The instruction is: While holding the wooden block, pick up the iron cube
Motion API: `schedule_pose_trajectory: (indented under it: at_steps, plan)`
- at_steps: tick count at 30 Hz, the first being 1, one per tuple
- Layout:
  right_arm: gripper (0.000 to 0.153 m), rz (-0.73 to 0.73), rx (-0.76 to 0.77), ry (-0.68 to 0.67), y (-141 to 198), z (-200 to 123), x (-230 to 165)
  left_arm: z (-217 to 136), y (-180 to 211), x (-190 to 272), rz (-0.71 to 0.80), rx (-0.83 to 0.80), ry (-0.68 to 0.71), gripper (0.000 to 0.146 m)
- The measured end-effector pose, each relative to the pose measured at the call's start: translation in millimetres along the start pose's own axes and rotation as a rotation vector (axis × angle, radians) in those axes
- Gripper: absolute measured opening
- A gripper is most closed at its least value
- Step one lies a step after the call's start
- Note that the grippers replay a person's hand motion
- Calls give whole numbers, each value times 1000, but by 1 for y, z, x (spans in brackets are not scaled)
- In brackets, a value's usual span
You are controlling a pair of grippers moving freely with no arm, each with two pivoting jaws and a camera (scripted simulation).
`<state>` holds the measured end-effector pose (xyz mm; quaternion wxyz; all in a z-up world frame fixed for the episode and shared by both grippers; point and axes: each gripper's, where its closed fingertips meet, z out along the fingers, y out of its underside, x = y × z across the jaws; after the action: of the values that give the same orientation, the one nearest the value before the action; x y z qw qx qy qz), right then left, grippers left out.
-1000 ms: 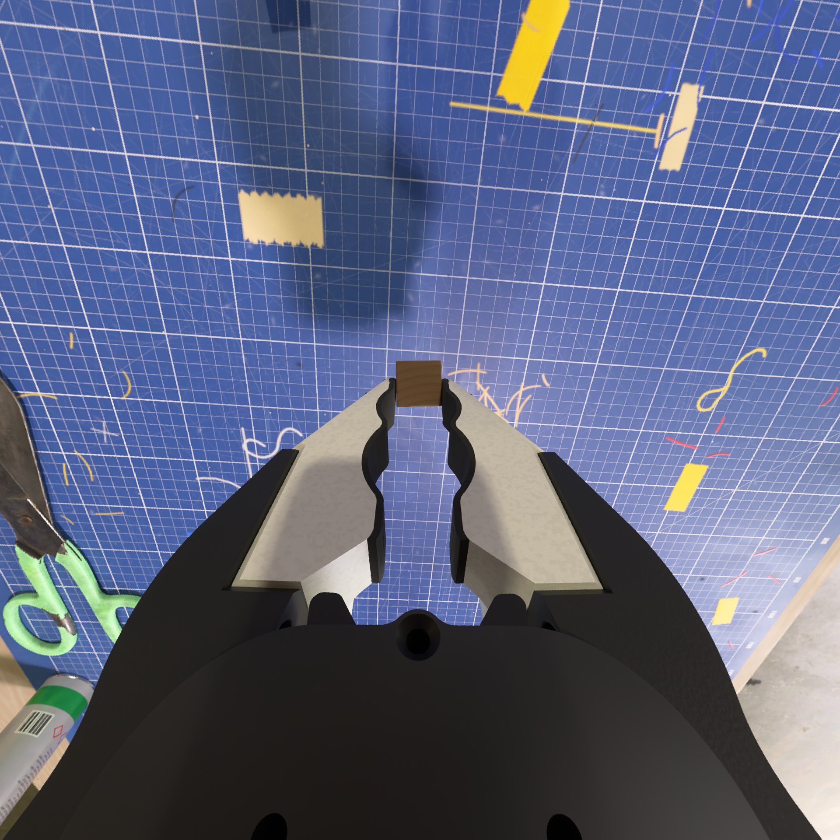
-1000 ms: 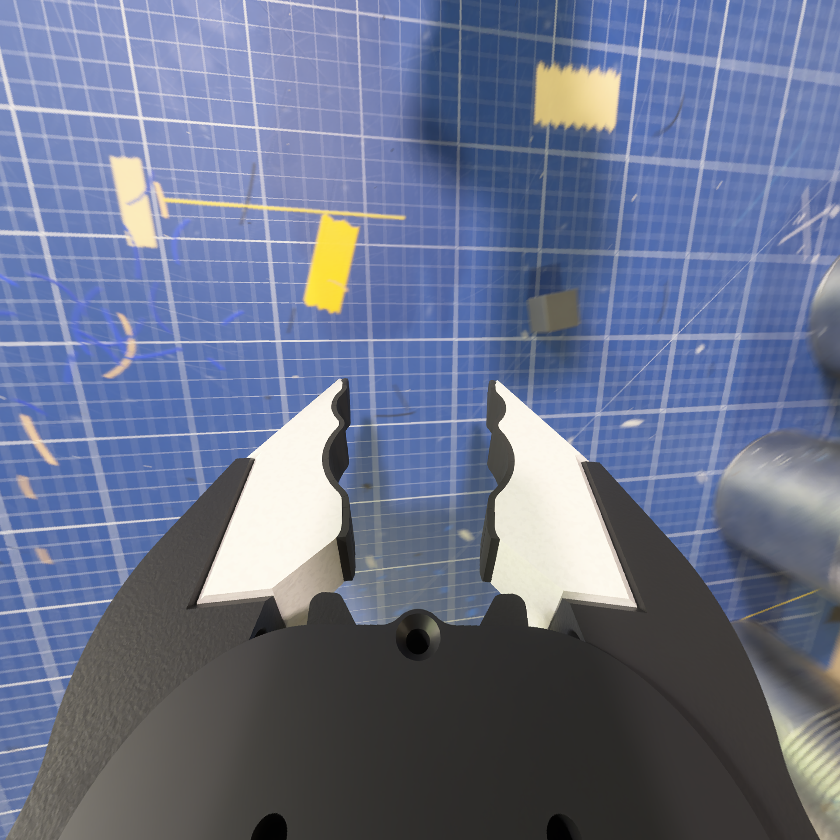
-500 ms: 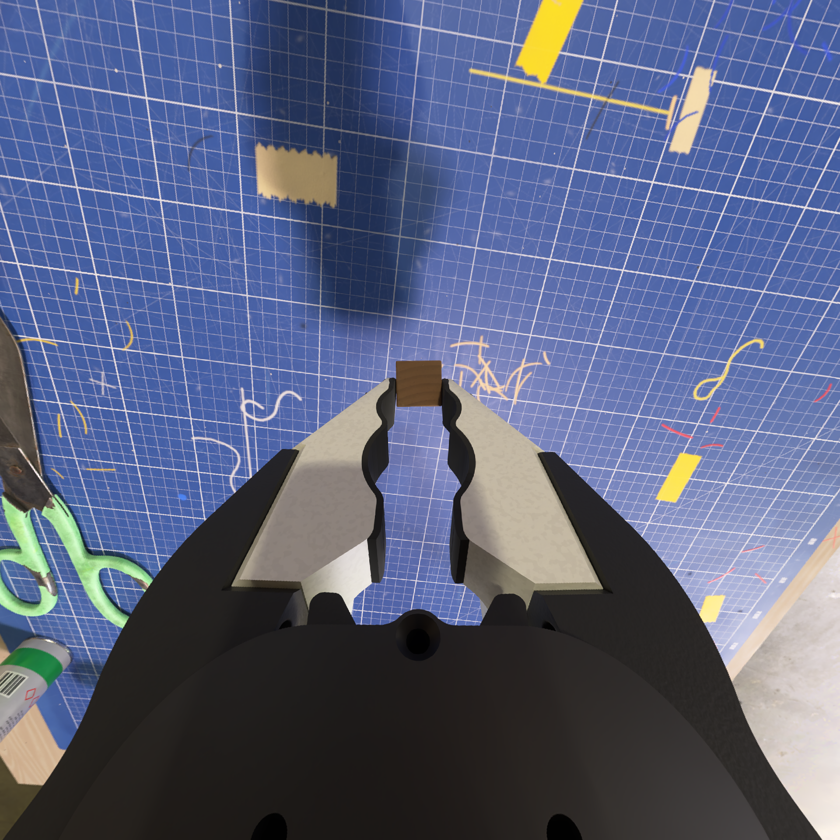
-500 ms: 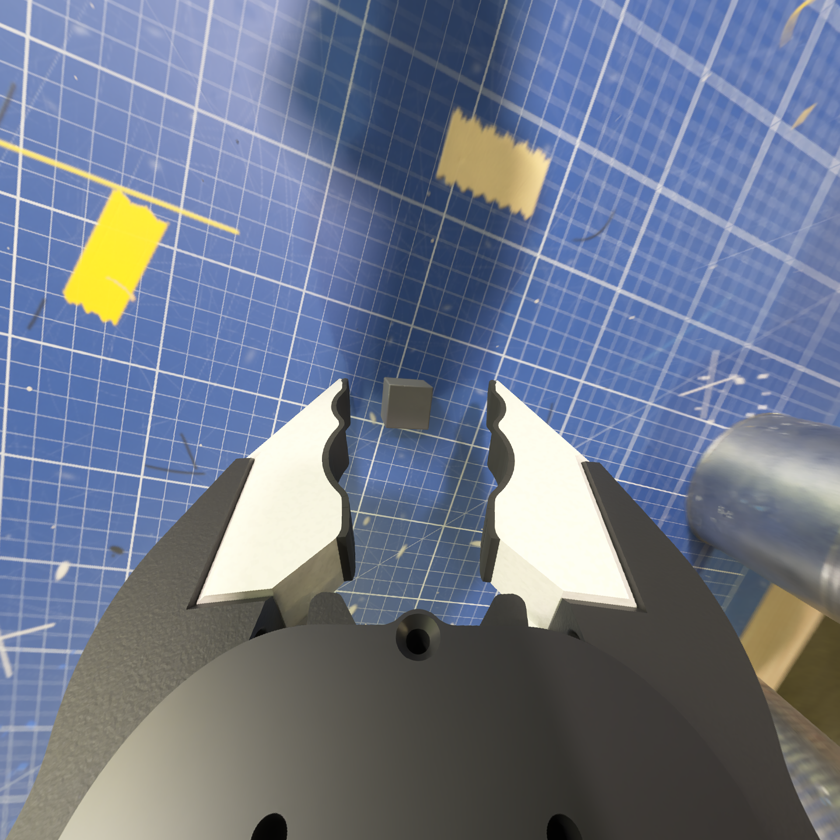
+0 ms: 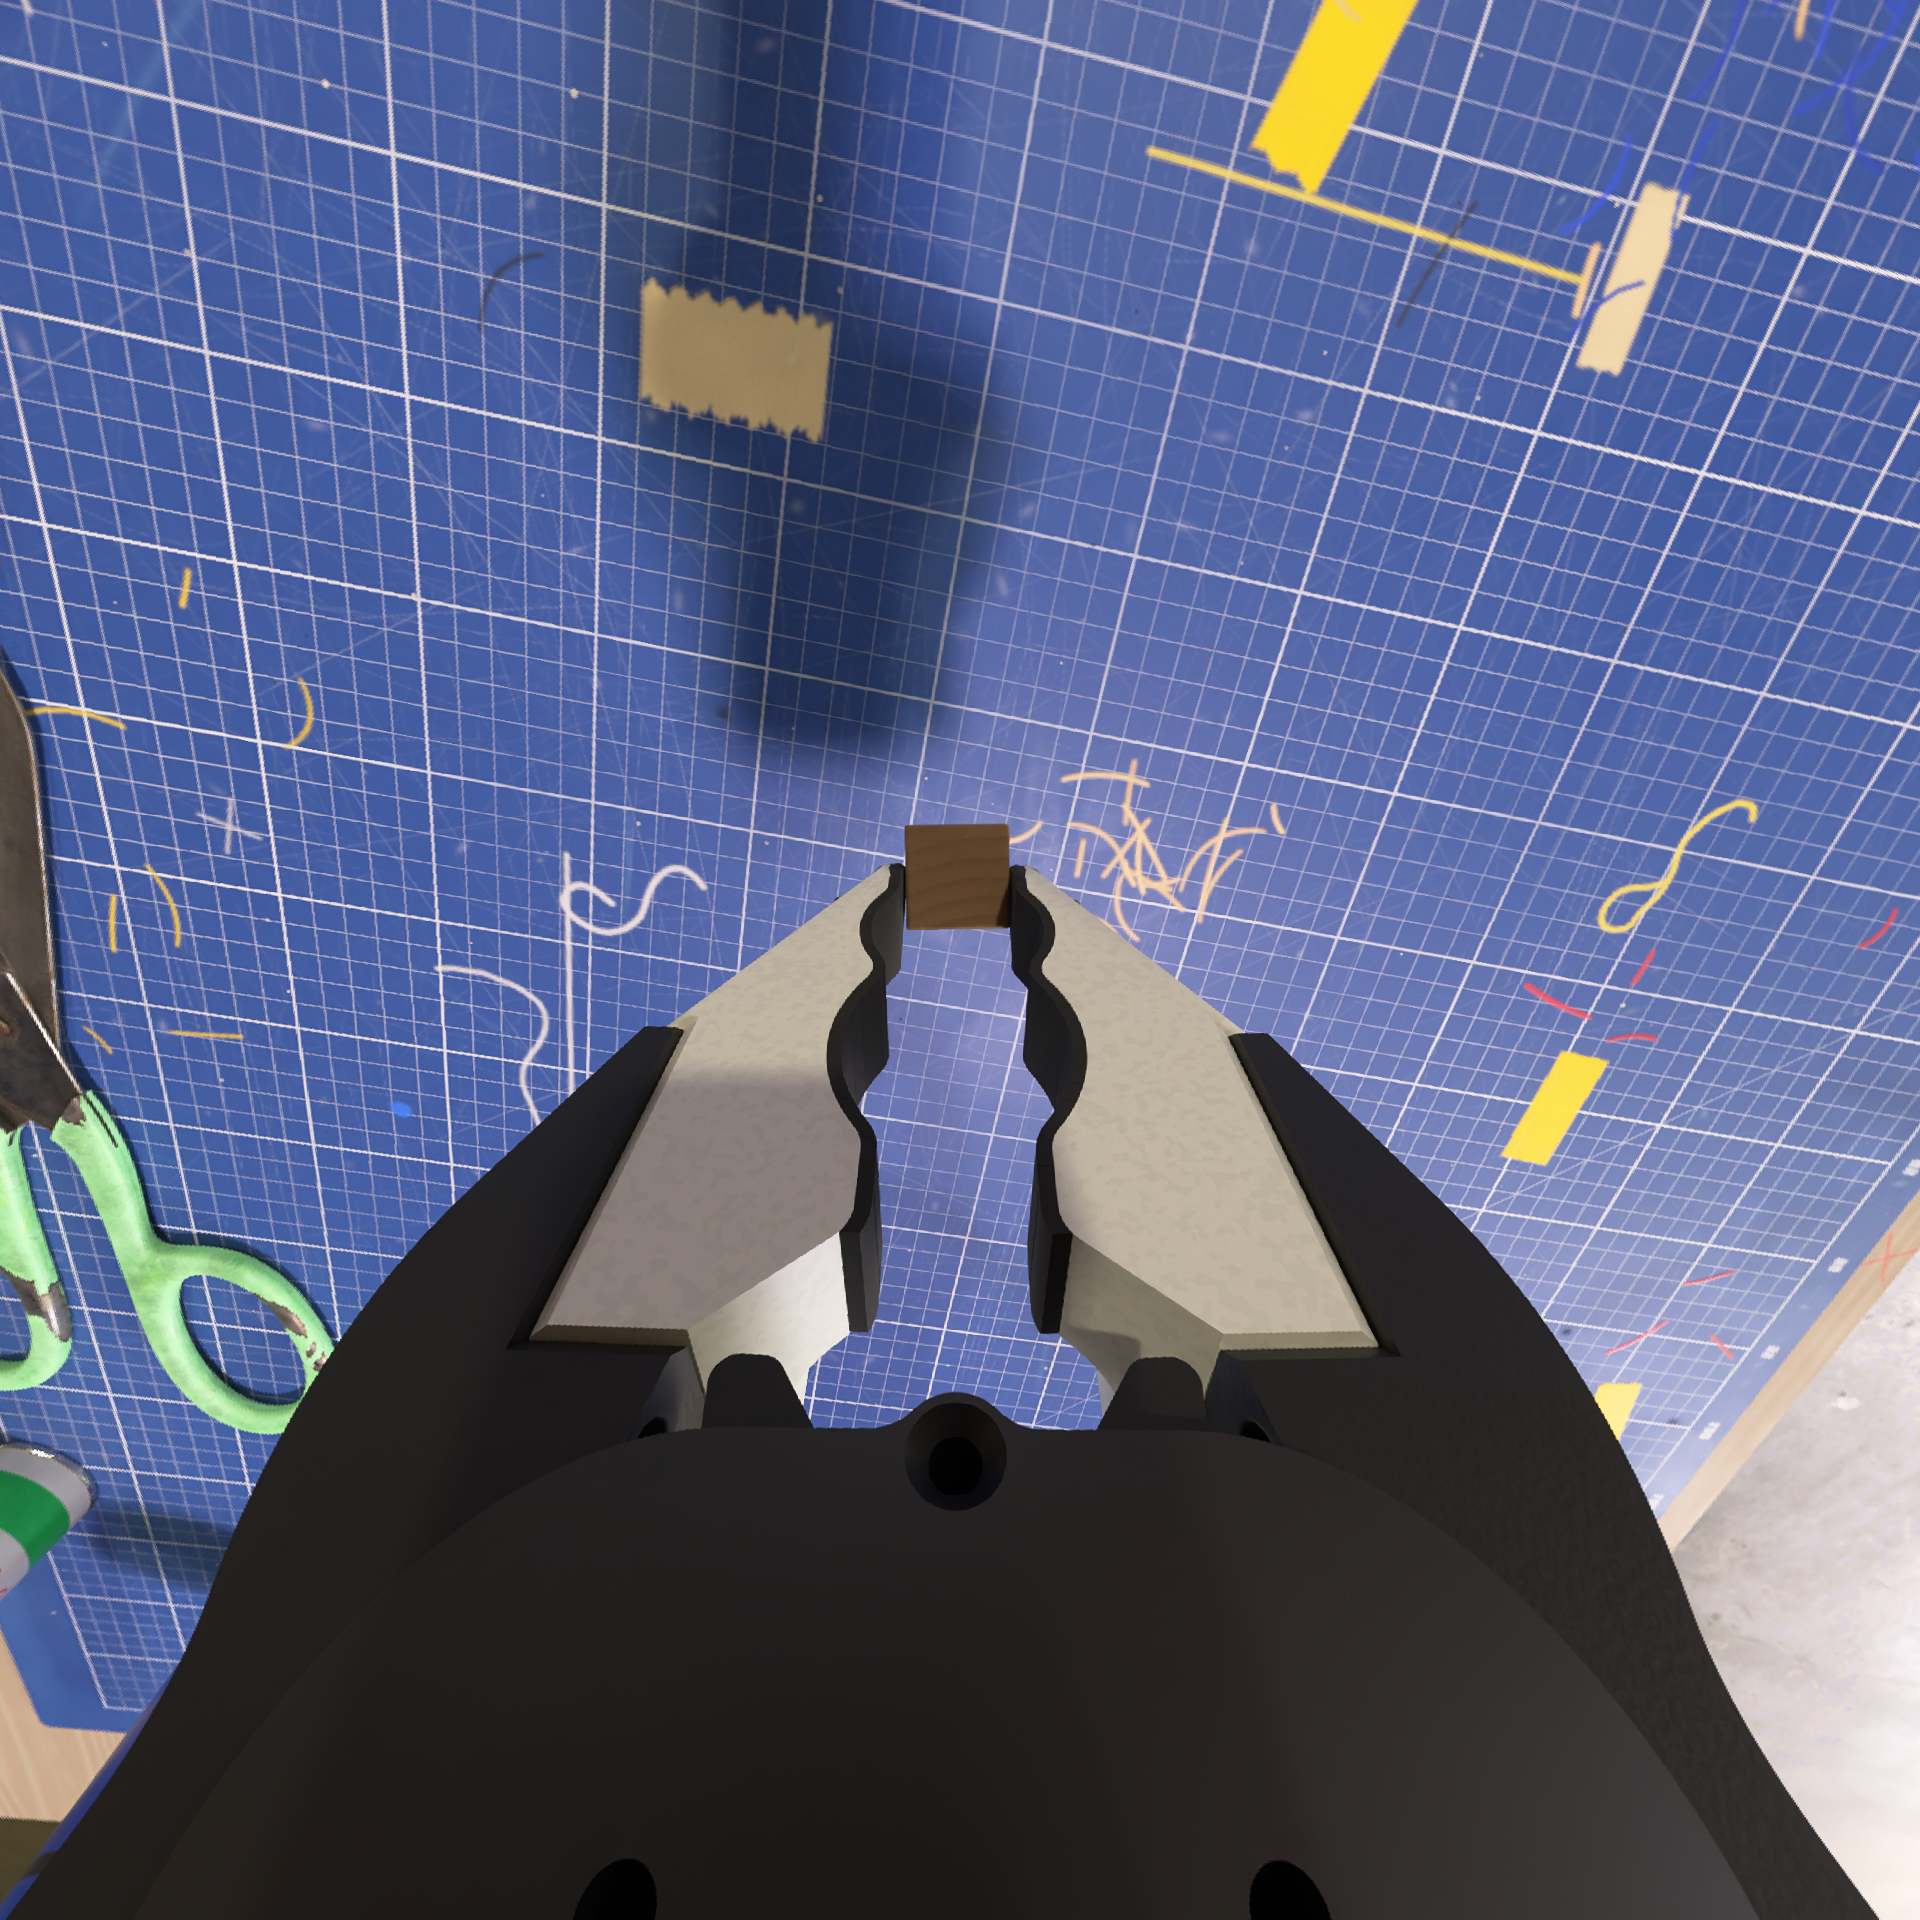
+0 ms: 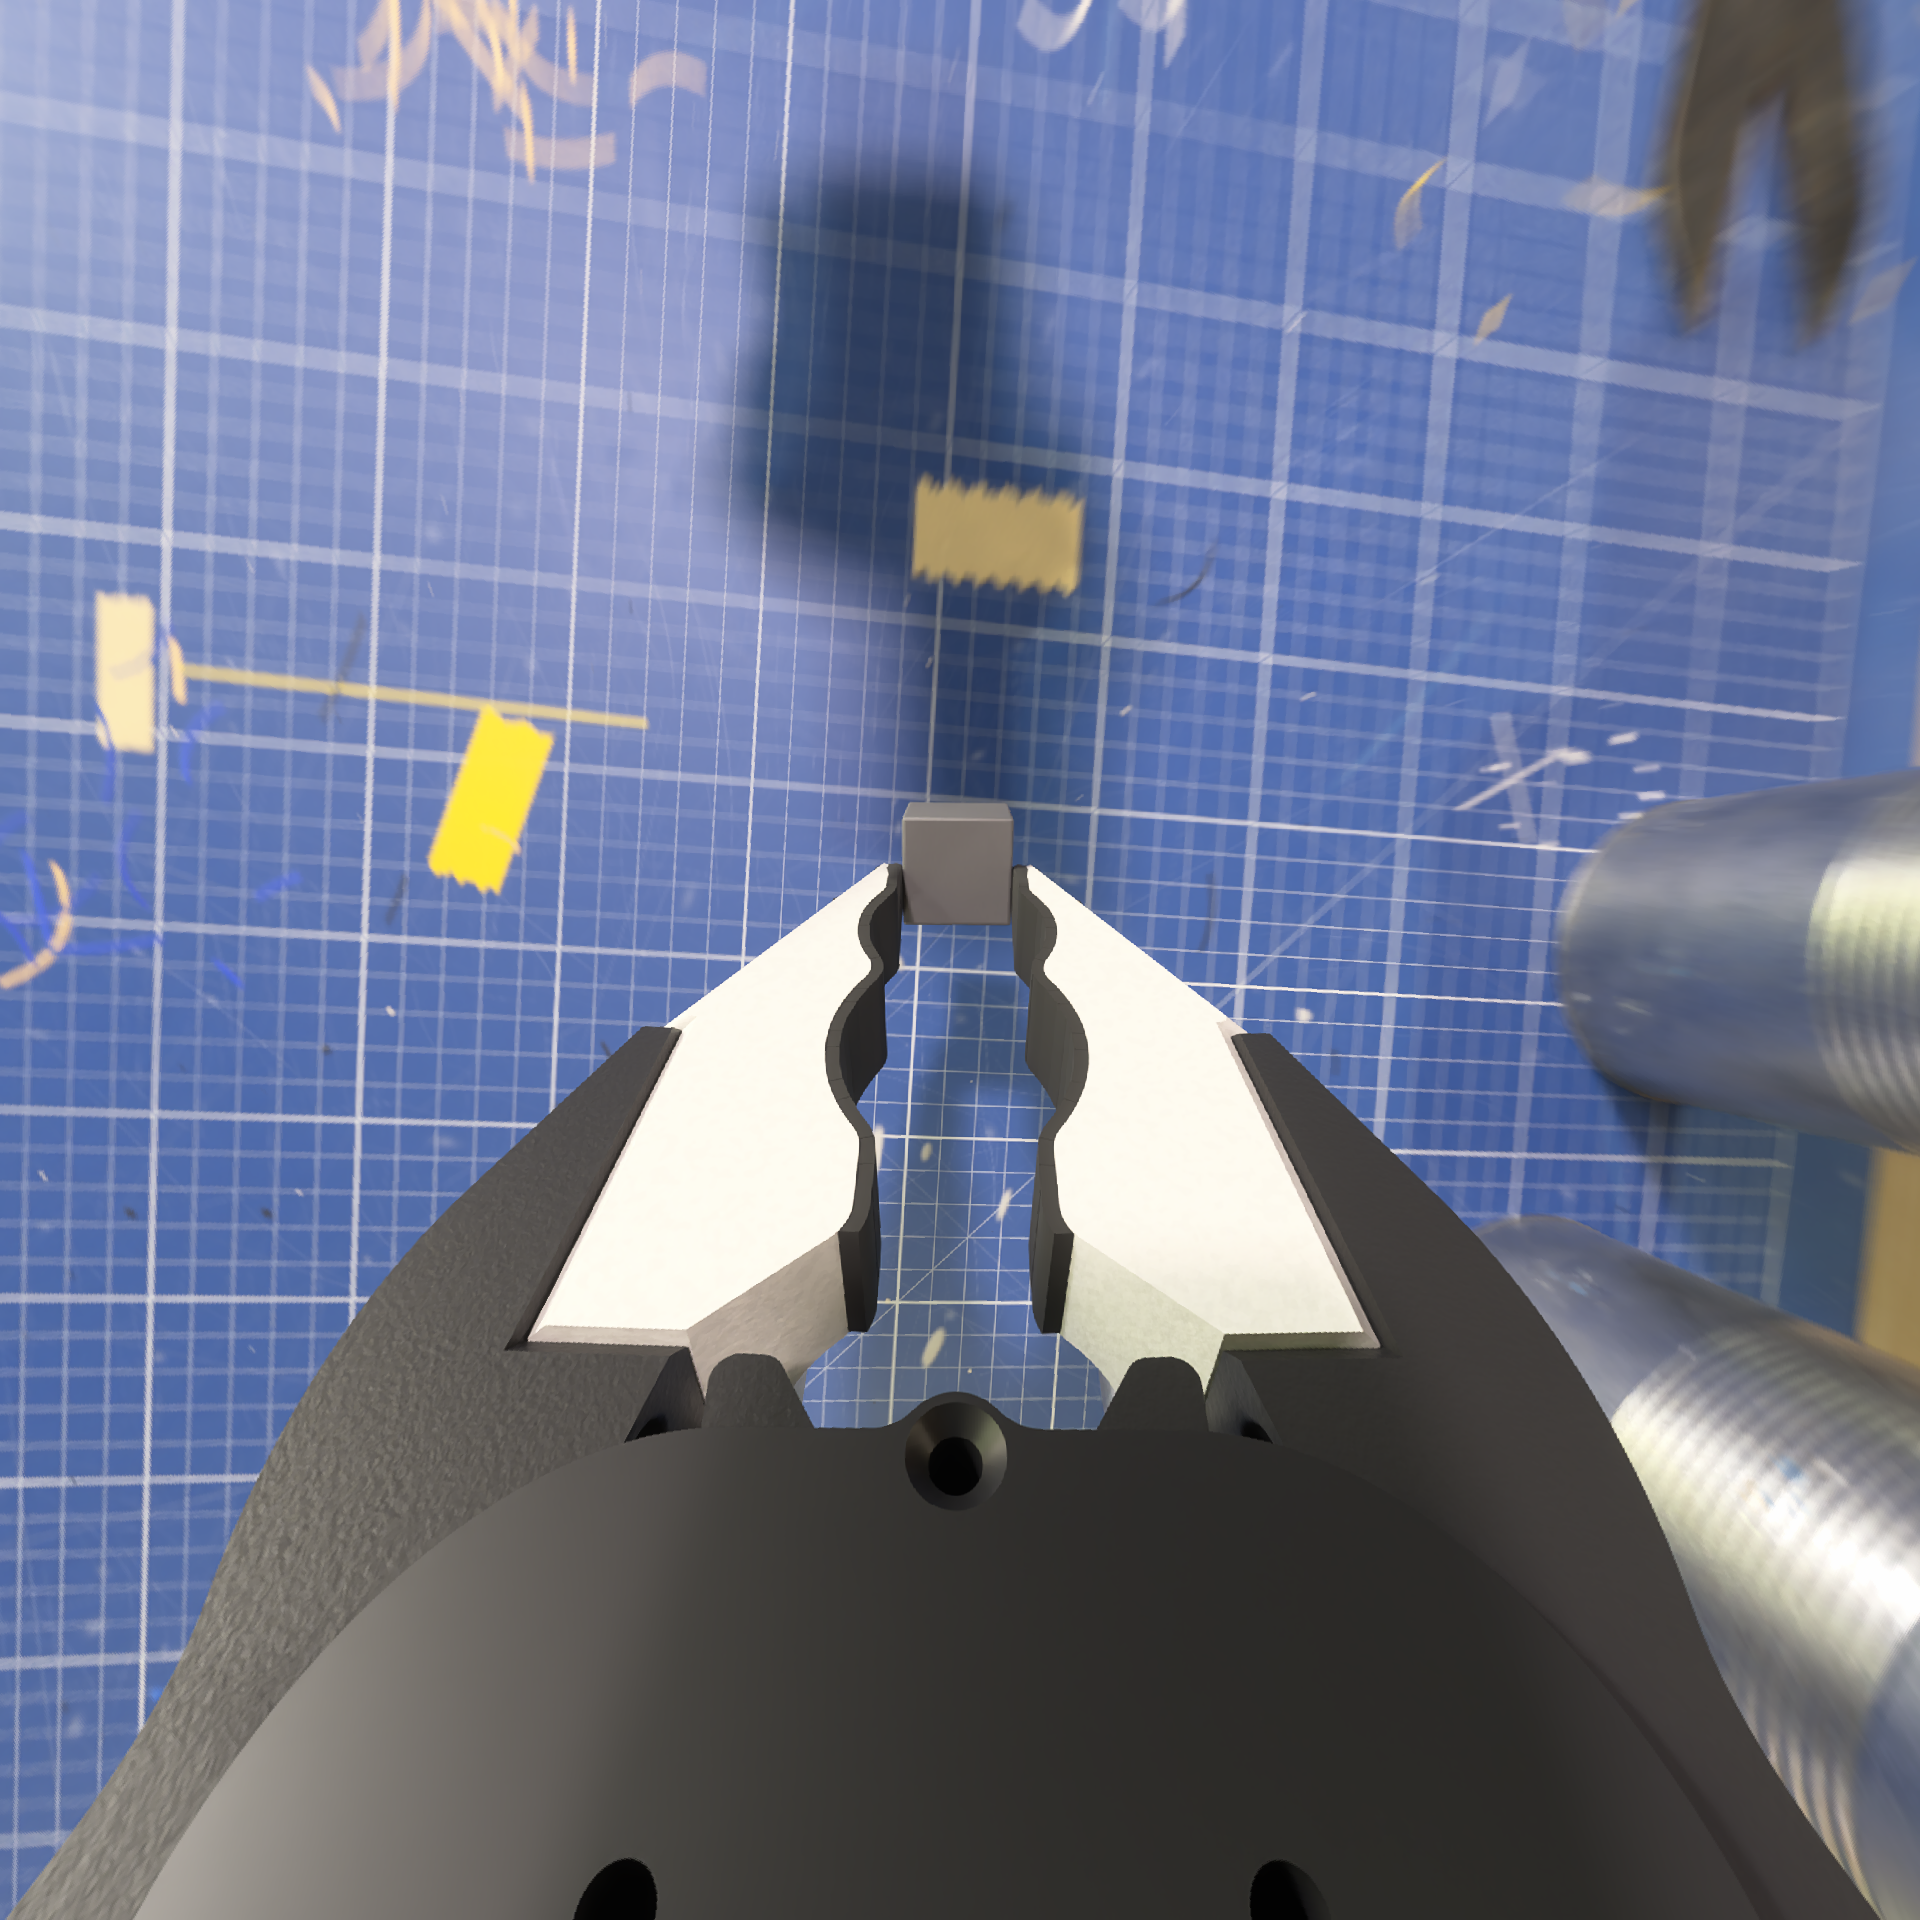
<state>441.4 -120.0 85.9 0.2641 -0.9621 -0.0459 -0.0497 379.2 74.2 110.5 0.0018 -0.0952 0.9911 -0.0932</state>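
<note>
My left gripper is shut on the small brown wooden block, pinched between its fingertips and held well above the blue cutting mat. My right gripper is shut on the small grey iron cube, gripped at its fingertips above the same mat. Each gripper casts a dark shadow on the mat ahead of it. Neither gripper shows in the other's view.
Green-handled scissors and a marker tube lie at the mat's left edge. Two ribbed metal cylinders sit close on the right of the right gripper. Tape pieces lie flat. The wooden table edge runs lower right.
My right gripper closed on the iron cube, which had sat between its open fingers, and lifted it off the mat. My left gripper kept the wooden block and rose slightly.
</note>
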Motion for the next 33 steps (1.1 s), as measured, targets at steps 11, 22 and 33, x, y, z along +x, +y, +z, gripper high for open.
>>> schedule_pose_trajectory:
  at_steps: [11, 22, 33]
  plan:
    - [20, -169, 229, 399, -103, -93, -21, 4, -13, -4, 18, 37, 4, 20]
    - [20, -302, 176, 486, -134, -58, -28, 10, -19, -1, 32, 22, 27, 20]
    - [20, -323, 266, 440, -137, -50, -29, 15, -15, 2, 44, -17, 43, 20]
